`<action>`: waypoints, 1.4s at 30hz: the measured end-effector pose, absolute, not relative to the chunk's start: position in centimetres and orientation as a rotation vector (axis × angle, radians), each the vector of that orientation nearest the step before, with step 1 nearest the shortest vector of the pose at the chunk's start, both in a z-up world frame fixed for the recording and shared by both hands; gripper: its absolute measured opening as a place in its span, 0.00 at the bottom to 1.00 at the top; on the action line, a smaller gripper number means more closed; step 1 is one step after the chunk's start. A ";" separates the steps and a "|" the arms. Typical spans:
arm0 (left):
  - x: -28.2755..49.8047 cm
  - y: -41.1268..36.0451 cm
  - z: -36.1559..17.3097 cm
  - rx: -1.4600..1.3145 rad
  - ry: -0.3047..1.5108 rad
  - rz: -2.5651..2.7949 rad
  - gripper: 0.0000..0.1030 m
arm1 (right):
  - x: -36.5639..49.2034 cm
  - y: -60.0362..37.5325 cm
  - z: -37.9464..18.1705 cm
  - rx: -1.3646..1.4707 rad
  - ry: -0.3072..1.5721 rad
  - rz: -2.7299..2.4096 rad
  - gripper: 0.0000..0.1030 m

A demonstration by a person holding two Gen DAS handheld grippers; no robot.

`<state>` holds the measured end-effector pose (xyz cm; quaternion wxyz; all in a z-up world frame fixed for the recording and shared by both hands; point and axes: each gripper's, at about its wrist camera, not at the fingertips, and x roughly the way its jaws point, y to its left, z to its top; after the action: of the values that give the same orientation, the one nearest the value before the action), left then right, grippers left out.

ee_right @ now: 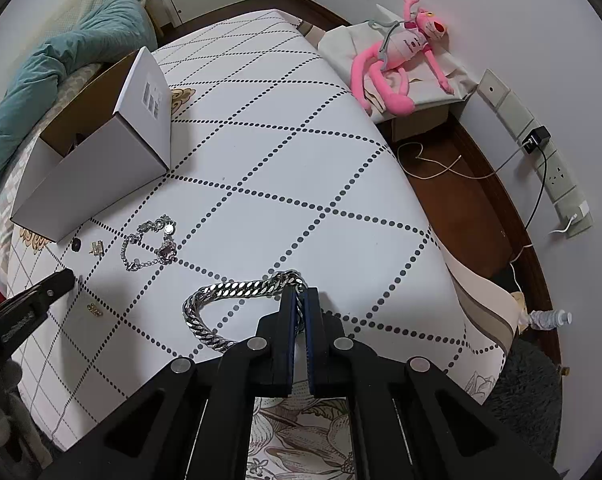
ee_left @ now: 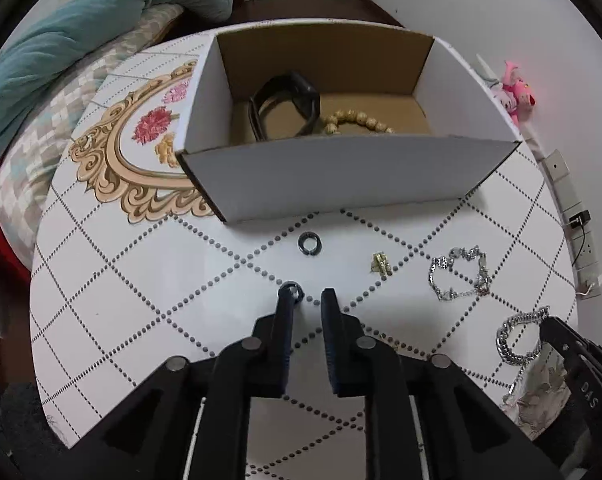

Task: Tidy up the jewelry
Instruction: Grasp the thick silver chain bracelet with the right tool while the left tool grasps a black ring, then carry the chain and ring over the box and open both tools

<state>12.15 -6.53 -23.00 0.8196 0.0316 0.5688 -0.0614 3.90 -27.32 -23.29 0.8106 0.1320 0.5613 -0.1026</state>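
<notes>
Left wrist view, left to right. A teal blanket (ee_left: 101, 20) lay on the bed beside the white surface (ee_left: 141, 280) printed with dotted diamonds. An open cardboard box (ee_left: 341, 172) stood at the far middle of the surface and held 1 black band (ee_left: 285, 100) and 1 bead bracelet (ee_left: 357, 120). Just in front of the box lay 1 dark ring (ee_left: 309, 243). The left gripper (ee_left: 308, 298) pointed down at the surface, its jaws narrowly parted with nothing between them; 1 small ring (ee_left: 290, 290) sat at the tip of its left finger, and whether it touched could not be told. Further right lay 1 gold earring (ee_left: 381, 265), then 1 thin silver bracelet (ee_left: 459, 274).

Right wrist view. The right gripper (ee_right: 300, 294) was pressed together, pinching 1 end of a thick silver chain (ee_right: 221, 292), the rest of which curved to the left on the surface. A pink plush toy (ee_right: 401, 60) lay beyond the surface's right edge.
</notes>
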 end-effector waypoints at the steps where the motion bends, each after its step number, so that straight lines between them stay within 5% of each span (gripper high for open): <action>1: 12.3 -6.7 -23.1 0.076 1.216 -0.125 0.30 | 3.9 -27.3 -23.3 0.284 1.201 -0.219 0.04; 3: 12.6 -6.7 -23.6 0.077 1.236 -0.112 0.38 | 3.9 -27.3 -23.3 0.285 1.203 -0.218 0.04; 8: 12.9 -6.6 -23.7 0.073 1.213 -0.110 0.38 | 3.9 -27.4 -23.3 0.283 1.205 -0.219 0.04; 11: 13.1 -6.3 -23.7 0.067 1.203 -0.111 0.32 | 3.9 -27.3 -23.3 0.276 1.206 -0.220 0.04; 14: 13.1 -6.4 -23.6 0.070 1.195 -0.116 0.10 | 3.9 -27.3 -23.3 0.277 1.208 -0.218 0.04; 23: 10.8 -6.0 -23.0 0.047 1.205 -0.126 0.10 | 3.6 -27.1 -22.6 0.352 1.193 -0.143 0.04; 42: 15.4 -3.9 -9.9 -0.126 1.063 -0.248 0.10 | 10.6 -23.2 -7.8 0.374 0.982 0.193 0.04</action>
<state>15.41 -3.85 -9.88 0.8529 -0.0598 0.5051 -0.1178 10.65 -23.21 -7.75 0.8607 0.1783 0.4678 0.0922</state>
